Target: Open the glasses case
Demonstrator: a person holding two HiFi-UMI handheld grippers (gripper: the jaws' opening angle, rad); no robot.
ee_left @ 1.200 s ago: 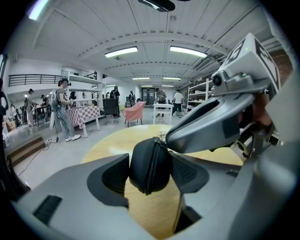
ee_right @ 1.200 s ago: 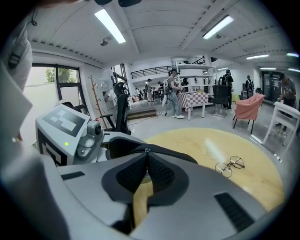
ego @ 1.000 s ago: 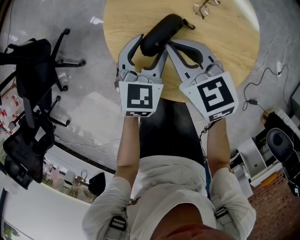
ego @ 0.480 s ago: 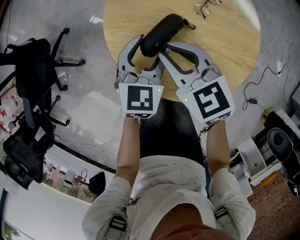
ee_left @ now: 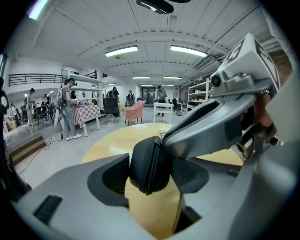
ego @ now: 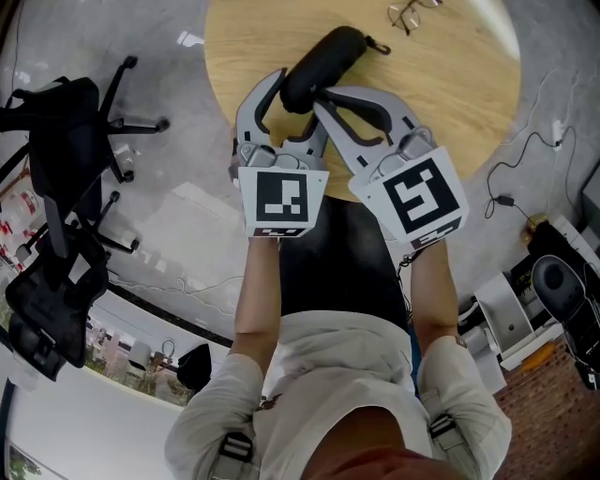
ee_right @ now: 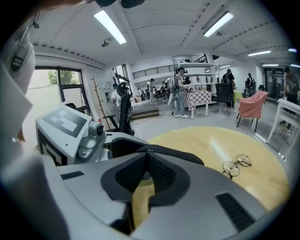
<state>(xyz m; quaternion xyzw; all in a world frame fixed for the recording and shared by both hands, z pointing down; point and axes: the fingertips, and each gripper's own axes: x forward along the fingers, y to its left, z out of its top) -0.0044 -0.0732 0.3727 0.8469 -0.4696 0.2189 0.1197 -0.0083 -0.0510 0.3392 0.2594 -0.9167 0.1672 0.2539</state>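
The black case [ego: 323,64] lies on the round table [ego: 450,84], and the glasses [ego: 408,14] lie well apart from it. The left gripper [ego: 302,89] clamps the case's near end between its 2 pads. The right gripper [ego: 322,94] has just been closing its jaws. Its tips stand nearly together and pinch the zip pull [ee_right: 149,151].

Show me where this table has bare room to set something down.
Widest bare patch: the table's right side, between glasses, right gripper and rim. A smaller one lies left of the glasses case. Crowded at the near edge: the left gripper clamps the case, and the right jaws have just been closing on its zipper.
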